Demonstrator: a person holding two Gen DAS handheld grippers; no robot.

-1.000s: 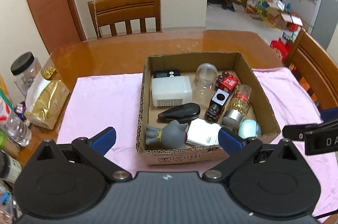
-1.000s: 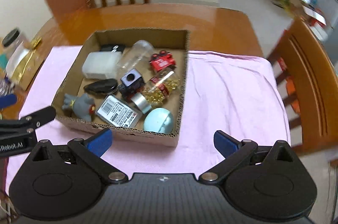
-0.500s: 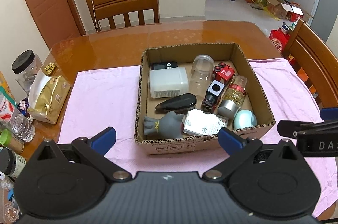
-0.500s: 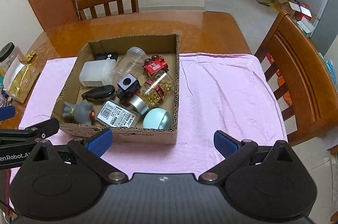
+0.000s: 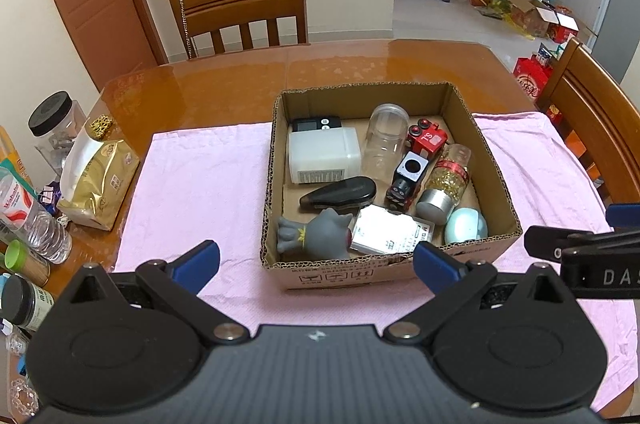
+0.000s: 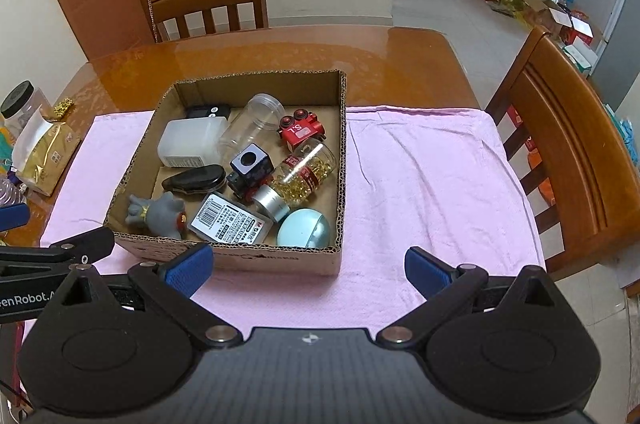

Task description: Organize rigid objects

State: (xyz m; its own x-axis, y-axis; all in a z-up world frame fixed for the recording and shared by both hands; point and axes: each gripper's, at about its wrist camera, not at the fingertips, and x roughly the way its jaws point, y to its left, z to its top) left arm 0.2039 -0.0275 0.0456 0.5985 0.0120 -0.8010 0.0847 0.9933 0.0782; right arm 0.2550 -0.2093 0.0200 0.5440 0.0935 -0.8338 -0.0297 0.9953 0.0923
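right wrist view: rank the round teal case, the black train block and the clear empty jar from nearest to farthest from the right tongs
1. Round teal case, near right corner of the cardboard box, closest to the right tongs.
2. Black train block, mid-box.
3. Clear empty jar, lying toward the far wall.

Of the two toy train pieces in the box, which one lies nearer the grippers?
The black engine, with the round hole on top; the red carriage sits farther back.

Both my views bright, even daylight from right-side rooms. Glare sheen on counter (image 5: 248,79) far end. Soft shadows. Sharp centre; fisheye bending, dark corners at edges.
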